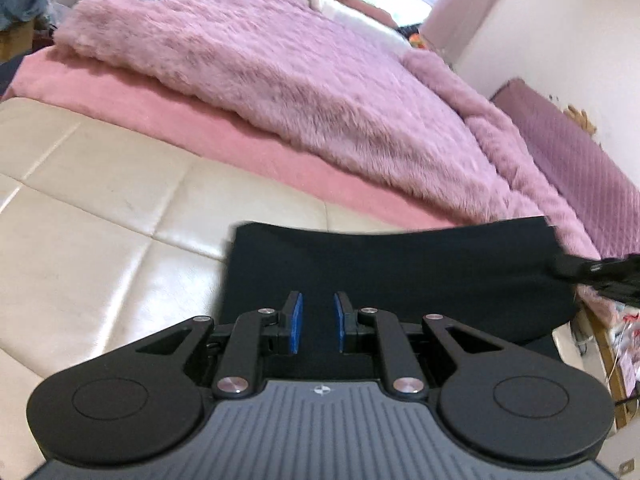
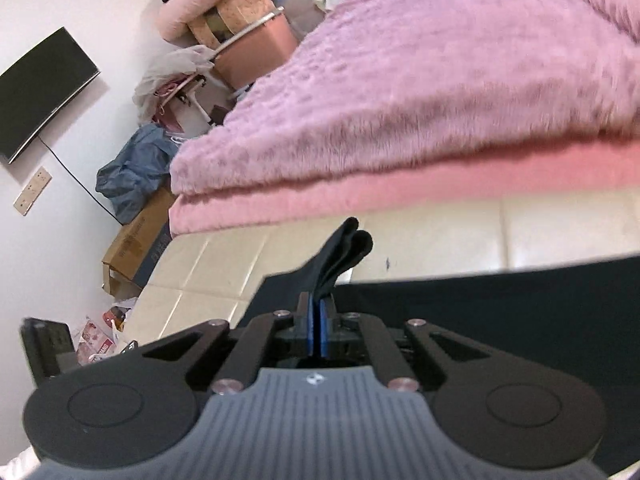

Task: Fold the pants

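The black pants [image 1: 400, 264] lie flat on the cream padded surface [image 1: 100, 208] at the foot of the bed. My left gripper [image 1: 318, 312] hovers over their near edge with its blue pads apart and nothing between them. In the right wrist view the pants [image 2: 500, 300] spread to the right. My right gripper [image 2: 319, 320] is shut on a bunched fold of the pants [image 2: 344, 252], which sticks up past the fingertips. The right gripper's black tip [image 1: 600, 272] shows at the pants' right edge in the left wrist view.
A fluffy pink blanket [image 1: 300, 92] over a pink sheet [image 1: 224, 128] lies just beyond the pants. A purple headboard pad [image 1: 580, 152] stands at the right. Cardboard boxes [image 2: 136, 240], bags and a wall TV [image 2: 44, 92] are off the bed's left side.
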`<move>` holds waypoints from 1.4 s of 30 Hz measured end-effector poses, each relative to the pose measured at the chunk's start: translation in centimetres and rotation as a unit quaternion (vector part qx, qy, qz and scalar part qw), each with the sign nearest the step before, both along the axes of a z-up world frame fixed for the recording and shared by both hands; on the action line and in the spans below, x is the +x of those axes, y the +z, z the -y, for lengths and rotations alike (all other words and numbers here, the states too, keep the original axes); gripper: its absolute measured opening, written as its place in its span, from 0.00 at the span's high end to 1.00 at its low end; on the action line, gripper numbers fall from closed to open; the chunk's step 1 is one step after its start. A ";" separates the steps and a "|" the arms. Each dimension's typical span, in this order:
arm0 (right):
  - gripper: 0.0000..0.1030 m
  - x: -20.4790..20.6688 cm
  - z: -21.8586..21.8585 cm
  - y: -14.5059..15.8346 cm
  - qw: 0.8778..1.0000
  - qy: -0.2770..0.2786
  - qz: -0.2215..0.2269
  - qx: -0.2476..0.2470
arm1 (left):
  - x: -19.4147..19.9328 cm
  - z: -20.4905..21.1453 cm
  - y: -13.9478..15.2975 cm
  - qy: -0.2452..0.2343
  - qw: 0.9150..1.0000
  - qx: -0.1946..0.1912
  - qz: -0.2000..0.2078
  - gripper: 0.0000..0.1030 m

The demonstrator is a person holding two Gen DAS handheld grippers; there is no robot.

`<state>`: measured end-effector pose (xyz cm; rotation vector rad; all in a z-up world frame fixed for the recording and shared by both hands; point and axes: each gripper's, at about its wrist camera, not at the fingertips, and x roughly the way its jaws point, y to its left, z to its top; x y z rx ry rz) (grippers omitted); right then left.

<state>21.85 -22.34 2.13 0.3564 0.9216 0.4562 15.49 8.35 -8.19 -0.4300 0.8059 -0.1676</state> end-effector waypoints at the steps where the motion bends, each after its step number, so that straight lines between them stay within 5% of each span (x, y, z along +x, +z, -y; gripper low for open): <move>1: 1.00 0.1 0.4 1.2 1.000 -0.001 0.006 -0.006 | -0.1 -0.1 0.2 0.002 1.000 -0.002 0.003 0.83; 9: 1.00 -1.2 8.2 9.5 0.998 -0.036 0.035 -0.039 | 0.6 1.4 0.3 -0.021 1.000 0.000 0.002 0.83; 16: 1.00 -1.8 16.9 10.8 0.992 -0.094 0.031 -0.075 | 2.7 6.1 -0.8 -0.073 0.997 0.025 -0.019 0.83; 22: 1.00 -1.3 24.1 7.2 0.985 -0.150 -0.002 -0.085 | 4.7 9.5 -2.5 -0.101 0.993 0.049 -0.040 0.83; 28: 1.00 0.4 28.9 0.4 0.978 -0.177 -0.046 -0.103 | 6.5 11.9 -4.6 -0.124 0.988 0.071 -0.065 0.83; 42: 1.00 3.2 33.1 -11.9 0.971 -0.169 -0.089 -0.146 | 8.4 12.4 -8.1 -0.125 0.983 0.091 -0.103 0.85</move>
